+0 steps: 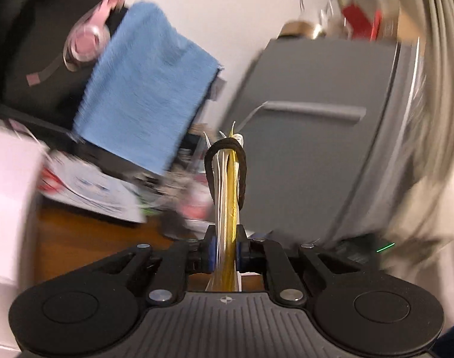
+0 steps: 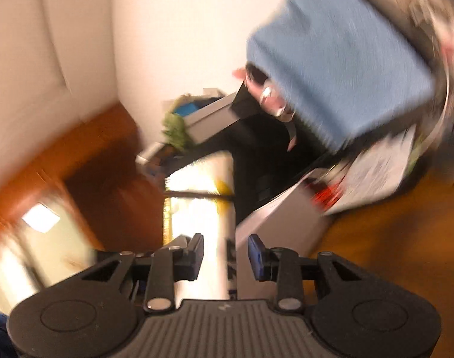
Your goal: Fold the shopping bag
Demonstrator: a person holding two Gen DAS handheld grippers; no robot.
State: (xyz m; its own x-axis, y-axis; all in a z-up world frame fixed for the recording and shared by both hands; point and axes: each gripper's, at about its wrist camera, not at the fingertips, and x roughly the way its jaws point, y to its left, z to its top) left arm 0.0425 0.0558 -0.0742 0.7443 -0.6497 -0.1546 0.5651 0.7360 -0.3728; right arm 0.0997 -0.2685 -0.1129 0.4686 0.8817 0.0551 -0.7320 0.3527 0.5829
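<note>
My left gripper [image 1: 226, 252] is shut on the folded shopping bag [image 1: 227, 203], a thin upright stack of white and yellow layers seen edge-on. A black cord handle [image 1: 227, 149] loops over its top. In the right wrist view the same bag [image 2: 200, 197] shows as a bright white and yellow panel with a dark band across it, running down between the fingers of my right gripper [image 2: 225, 255]. That gripper is open, its jaws standing apart on either side of the bag. Both views are blurred by motion.
A blue towel [image 1: 143, 83] hangs over dark furniture beside pink headphones [image 1: 89, 38]. A large grey bin [image 1: 310, 137] stands to the right. Papers [image 1: 92, 191] and clutter lie on the wooden table [image 1: 86, 238]. A grey box [image 2: 280, 217] sits near the right gripper.
</note>
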